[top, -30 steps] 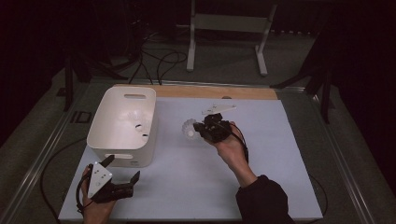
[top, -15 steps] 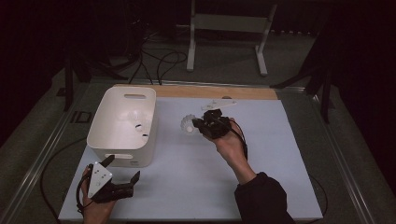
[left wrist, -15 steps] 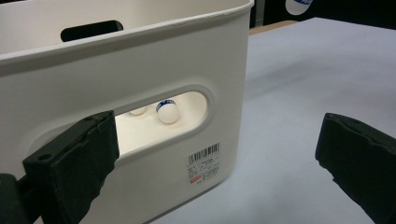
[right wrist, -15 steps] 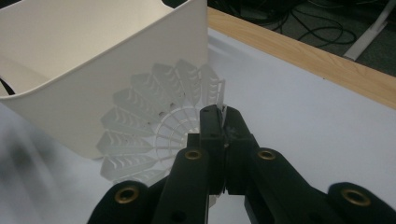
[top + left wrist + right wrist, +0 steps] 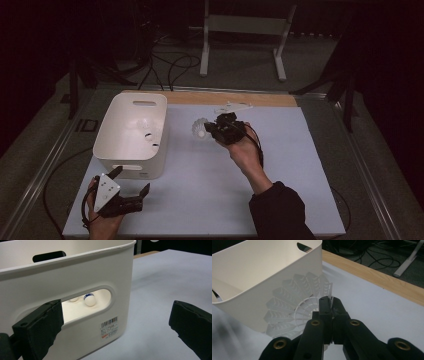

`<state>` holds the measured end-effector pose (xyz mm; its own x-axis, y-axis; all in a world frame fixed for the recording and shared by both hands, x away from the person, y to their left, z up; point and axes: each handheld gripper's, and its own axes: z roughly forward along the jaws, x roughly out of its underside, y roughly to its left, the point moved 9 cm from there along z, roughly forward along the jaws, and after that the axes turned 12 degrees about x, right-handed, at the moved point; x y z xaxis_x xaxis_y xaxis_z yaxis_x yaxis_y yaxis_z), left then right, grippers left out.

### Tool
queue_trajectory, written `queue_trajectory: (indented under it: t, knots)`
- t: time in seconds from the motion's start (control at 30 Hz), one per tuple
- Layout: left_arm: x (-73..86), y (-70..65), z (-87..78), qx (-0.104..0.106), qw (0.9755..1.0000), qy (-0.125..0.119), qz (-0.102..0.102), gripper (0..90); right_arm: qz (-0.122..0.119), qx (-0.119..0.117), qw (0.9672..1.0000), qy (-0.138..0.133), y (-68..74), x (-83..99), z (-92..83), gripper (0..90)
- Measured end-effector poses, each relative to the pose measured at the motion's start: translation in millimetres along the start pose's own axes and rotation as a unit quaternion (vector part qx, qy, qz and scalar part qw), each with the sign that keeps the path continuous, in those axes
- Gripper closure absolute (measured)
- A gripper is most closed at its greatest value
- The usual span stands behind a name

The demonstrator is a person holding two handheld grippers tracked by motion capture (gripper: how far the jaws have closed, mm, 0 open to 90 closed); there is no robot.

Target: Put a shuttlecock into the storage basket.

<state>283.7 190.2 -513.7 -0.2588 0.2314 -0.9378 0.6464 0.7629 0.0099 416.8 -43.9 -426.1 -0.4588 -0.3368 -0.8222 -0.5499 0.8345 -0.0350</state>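
At the near edge of the table, the left gripper (image 5: 131,186) rests with its jaws spread wide and empty, just before a white bin (image 5: 112,145). Farther off, right of the bin, the right gripper (image 5: 209,130) is clamped tight on the skirt of a white shuttlecock (image 5: 200,130), held above the pale blue table (image 5: 310,170).

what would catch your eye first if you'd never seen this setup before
Probably the white shuttlecock, pinched by its skirt in the right gripper above the middle of the pale table. Next, the big white bin to its left, with a small white ball visible through its handle slot. The left gripper rests open near the bin's front corner.
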Motion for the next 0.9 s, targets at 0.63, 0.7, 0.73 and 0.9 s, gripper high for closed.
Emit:
queue_trajectory:
  t: [0.63,0.7,0.73,0.9]
  knots:
    - [-0.2,0.2,0.1,0.0,1.0,-0.001,0.0,0.2,0.009,0.003,0.9999,-0.014,-2.6,-11.5,2.2,88.9]
    - [-0.1,0.1,0.1,0.0,1.0,0.0,0.0,0.2,0.011,0.004,0.9998,-0.014,-2.6,-12.6,2.3,88.9]
    - [-0.1,0.1,0.1,0.0,1.0,0.0,0.0,0.2,0.011,0.004,0.9998,-0.014,-2.6,-12.6,2.3,88.9]
    - [-0.2,0.3,0.0,-0.001,1.0,-0.001,-0.001,0.2,0.014,0.003,0.9997,-0.019,-2.5,-17.1,3.0,88.9]
